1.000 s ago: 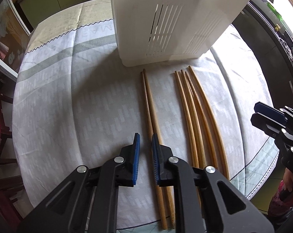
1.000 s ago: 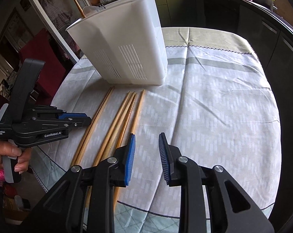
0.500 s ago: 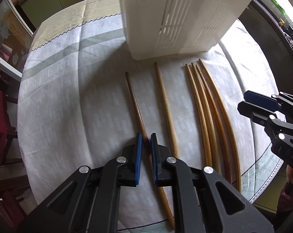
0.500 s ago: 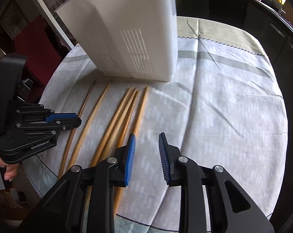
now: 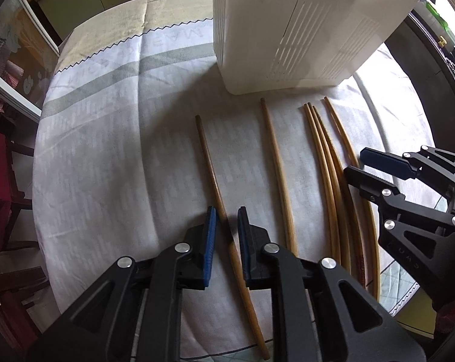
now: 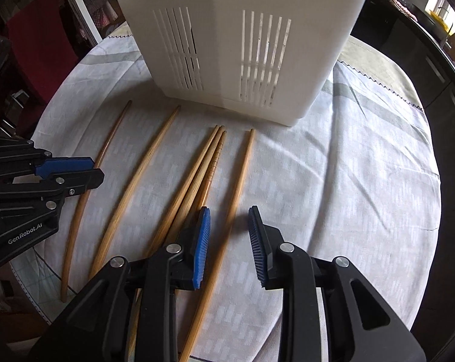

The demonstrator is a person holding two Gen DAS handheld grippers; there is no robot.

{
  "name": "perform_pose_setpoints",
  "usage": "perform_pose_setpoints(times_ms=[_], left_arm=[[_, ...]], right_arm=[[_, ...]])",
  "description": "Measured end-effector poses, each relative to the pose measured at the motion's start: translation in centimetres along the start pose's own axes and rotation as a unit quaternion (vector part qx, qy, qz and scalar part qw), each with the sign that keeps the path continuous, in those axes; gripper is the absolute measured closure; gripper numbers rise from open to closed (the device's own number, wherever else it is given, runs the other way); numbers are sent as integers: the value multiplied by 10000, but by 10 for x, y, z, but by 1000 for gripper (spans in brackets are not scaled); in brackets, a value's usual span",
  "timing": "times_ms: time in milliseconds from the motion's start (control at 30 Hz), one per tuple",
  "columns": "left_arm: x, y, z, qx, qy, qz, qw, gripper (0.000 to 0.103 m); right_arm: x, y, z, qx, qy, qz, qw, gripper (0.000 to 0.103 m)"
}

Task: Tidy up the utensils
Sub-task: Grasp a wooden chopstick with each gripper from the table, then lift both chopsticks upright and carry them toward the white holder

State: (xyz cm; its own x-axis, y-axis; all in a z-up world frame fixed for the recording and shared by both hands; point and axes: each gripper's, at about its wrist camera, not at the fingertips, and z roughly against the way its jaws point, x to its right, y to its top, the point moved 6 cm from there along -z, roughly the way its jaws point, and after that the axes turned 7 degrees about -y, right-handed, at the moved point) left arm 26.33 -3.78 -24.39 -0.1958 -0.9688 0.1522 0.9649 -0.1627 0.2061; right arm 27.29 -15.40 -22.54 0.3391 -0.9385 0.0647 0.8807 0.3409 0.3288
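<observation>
1. The dark chopstick (image 5: 215, 181) now lies well apart from its paler partner (image 5: 277, 169); a second ago the two lay touching.
2. The left gripper (image 5: 226, 226) has loosened: jaws slightly parted, straddling it without a hold.
3. The right gripper (image 6: 229, 232) has moved in, jaws wide around the rightmost chopstick (image 6: 239, 178), gripping nothing.
4. All six remain on the counter (image 5: 106, 150) before the white holder (image 5: 302, 30); none looks stowed yet.

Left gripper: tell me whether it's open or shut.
Open. The left gripper shows a gap between its blue pads, straddling the dark chopstick untouched.
</observation>
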Motion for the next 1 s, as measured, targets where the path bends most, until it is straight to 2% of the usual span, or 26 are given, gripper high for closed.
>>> perform_pose_setpoints(times_ms=[67, 133, 167, 233, 333, 500, 600, 767, 900, 1000], left_arm=[[1, 5, -1, -15, 73, -21, 10000, 88], [3, 9, -2, -7, 149, -49, 9999, 88], [4, 9, -2, 4, 171, -65, 9998, 88], [4, 11, -2, 38, 142, -38, 9999, 95], [0, 10, 0, 93, 47, 65, 9999, 97], [-9, 17, 30, 526, -63, 93, 9986, 97], [-9, 20, 58, 938, -136, 63, 9955, 97], [-4, 13, 96, 1653, -319, 116, 9857, 97], [2, -1, 121, 2183, -318, 114, 9753, 97], [4, -12, 134, 2386, -274, 62, 9707, 97]], right_arm=[[-3, 1, 0, -3, 14, -5, 10000, 91], [-6, 3, -1, -10, 40, -26, 10000, 95], [-7, 4, -2, -14, 72, -54, 10000, 96], [-9, 8, -3, 38, 115, -137, 9998, 96], [-2, 11, 8, 234, 263, -265, 9990, 96], [20, 12, 55, 886, 462, -540, 9935, 96], [32, 11, 84, 1418, 645, -760, 9849, 96], [49, -1, 122, 2472, 473, -974, 9629, 96], [56, -22, 140, 3026, 479, -1063, 9459, 96], [55, -35, 151, 3320, 391, -1079, 9363, 96]])
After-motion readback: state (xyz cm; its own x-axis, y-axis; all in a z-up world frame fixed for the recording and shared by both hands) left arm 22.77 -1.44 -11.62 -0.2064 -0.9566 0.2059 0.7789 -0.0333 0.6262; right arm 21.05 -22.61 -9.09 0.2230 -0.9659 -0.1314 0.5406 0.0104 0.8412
